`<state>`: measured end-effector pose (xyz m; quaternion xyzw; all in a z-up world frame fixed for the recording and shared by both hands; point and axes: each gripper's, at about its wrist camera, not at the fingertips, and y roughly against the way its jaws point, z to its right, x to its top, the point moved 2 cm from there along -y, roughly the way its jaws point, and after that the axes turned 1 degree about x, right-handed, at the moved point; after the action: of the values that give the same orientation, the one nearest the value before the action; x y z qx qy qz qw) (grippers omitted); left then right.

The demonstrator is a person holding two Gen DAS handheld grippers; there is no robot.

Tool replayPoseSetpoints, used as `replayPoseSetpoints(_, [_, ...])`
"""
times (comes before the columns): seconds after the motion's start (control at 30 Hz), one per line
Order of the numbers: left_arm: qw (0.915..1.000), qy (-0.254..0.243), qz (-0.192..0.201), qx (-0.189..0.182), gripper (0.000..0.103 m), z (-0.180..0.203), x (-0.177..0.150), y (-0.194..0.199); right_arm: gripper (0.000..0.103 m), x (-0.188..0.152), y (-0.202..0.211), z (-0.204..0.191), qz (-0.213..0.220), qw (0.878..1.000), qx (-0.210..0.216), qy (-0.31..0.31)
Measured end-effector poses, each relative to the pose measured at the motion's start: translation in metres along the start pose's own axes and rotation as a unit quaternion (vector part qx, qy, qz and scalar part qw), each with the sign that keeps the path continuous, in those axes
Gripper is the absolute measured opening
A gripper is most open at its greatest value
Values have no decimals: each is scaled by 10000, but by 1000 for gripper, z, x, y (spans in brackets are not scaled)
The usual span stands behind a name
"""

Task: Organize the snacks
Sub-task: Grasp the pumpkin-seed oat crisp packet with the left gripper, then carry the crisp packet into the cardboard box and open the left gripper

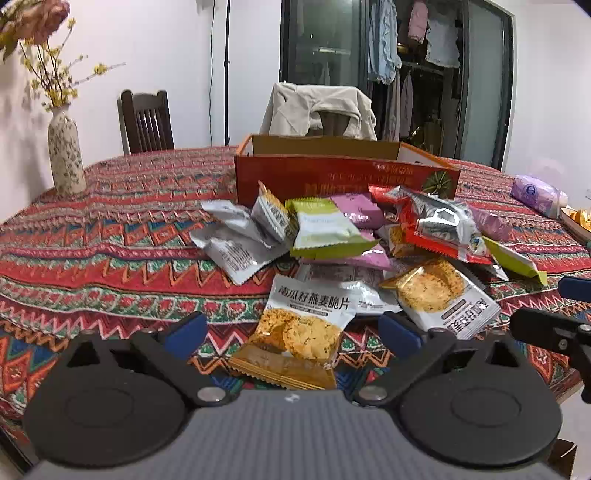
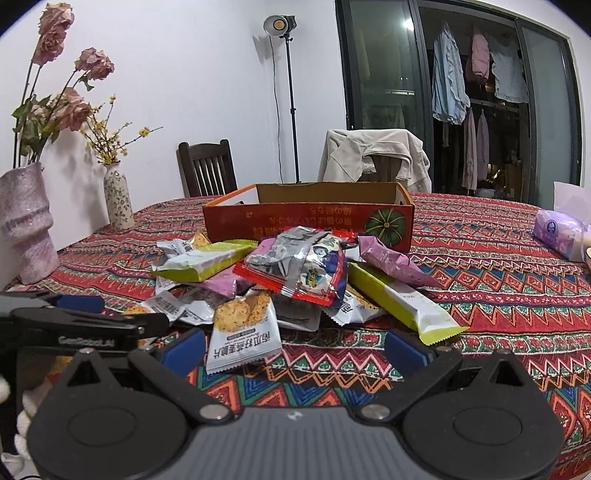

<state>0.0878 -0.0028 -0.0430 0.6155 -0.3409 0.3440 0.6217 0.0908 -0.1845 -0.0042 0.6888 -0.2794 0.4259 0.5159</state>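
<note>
left gripper: jaws spread wide, nothing held. Blue fingertips sit either side of the oat crisp packet, not touching it.
right gripper: jaws spread wide, empty. Second oat crisp packet lies between the fingers toward the left one, contact not clear.
cross-view: right gripper's tips show at the right edge of the left wrist view; left gripper's arm comes in at the left edge of the right wrist view.
snack pile: loose heap on the tablecloth, just ahead of both grippers, up against the near wall of the box.
pile contents: red-and-silver bag on top; green-trimmed packets; pink packets; silver sachets on the left side.
box: orange cardboard, open top, pumpkin print on the near wall, print upside down. Behind the pile, mid-table. Inside not visible.
table left: patterned vase with yellow sprigs; larger pale pink vase with dried roses nearer the edge.
table right: purple tissue pack, well apart from the pile.
behind the table: dark wooden chair, second chair with a beige jacket draped over it, studio light on a stand, clothes hanging behind glass doors.
</note>
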Motion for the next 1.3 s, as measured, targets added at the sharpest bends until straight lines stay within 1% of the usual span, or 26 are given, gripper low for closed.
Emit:
replayPoseSetpoints(0.07, [10000,19,-64,5,87,-1,-1,-4,103,-1,-3,1,-31,10000,0,-13])
replayPoseSetpoints(0.1, [9999,45,-107,-1,84,-2,-2,-7,103,-1,-5,1,-47,10000,6,-20])
replayPoseSetpoints(0.13, [9998,83,-153,-7,77,-4,-3,-9,103,-2,-7,1,-69,10000,16,-25])
replayPoseSetpoints(0.2, [9999,92,-119,22,69,-4,-5,-9,103,-3,-12,0,-113,9999,46,-19])
replayPoseSetpoints(0.27, [9999,86,-69,-3,50,-5,-5,-8,103,-3,-16,-3,-164,9998,75,-2])
replayPoseSetpoints(0.37, [9998,175,-34,-66,47,-8,-5,-5,103,-3,-21,-9,-199,9997,113,74])
replayPoseSetpoints(0.5, [9997,206,131,-53,47,-12,-4,4,103,-1,-24,-18,-184,9995,113,238])
replayPoseSetpoints(0.7, [9989,254,397,40,47,-20,-1,18,102,6,-34,-37,-77,9977,-85,662])
replayPoseSetpoints(0.73, [9987,283,415,59,47,-22,-1,20,98,8,-36,-40,-55,9973,-98,727])
replayPoseSetpoints(0.77, [9986,306,426,73,47,-24,-1,21,93,9,-38,-43,-42,9968,-117,786])
replayPoseSetpoints(0.8, [9985,324,438,84,47,-25,-1,22,90,11,-42,-46,-44,9964,-145,836])
replayPoseSetpoints(0.9, [9982,361,460,124,47,-30,-2,24,77,14,-54,-52,-134,9957,-111,914])
replayPoseSetpoints(0.93, [9981,373,468,133,47,-31,-2,25,71,15,-58,-53,-159,9954,-124,935])
replayPoseSetpoints(0.97, [9981,377,474,146,47,-32,-3,25,69,15,-61,-55,-166,9952,-132,955])
replayPoseSetpoints(1.03, [9980,391,473,156,47,-34,-3,26,67,14,-66,-58,-167,9949,-116,984])
replayPoseSetpoints(1.1, [9980,383,478,156,47,-35,-4,26,64,12,-71,-61,-185,9942,-194,1041])
replayPoseSetpoints(1.17, [9980,372,485,134,47,-34,-4,27,57,10,-75,-62,-226,9935,-241,1086])
replayPoseSetpoints(1.3, [9980,381,486,105,47,-35,-4,27,51,6,-75,-65,-249,9921,-275,1199])
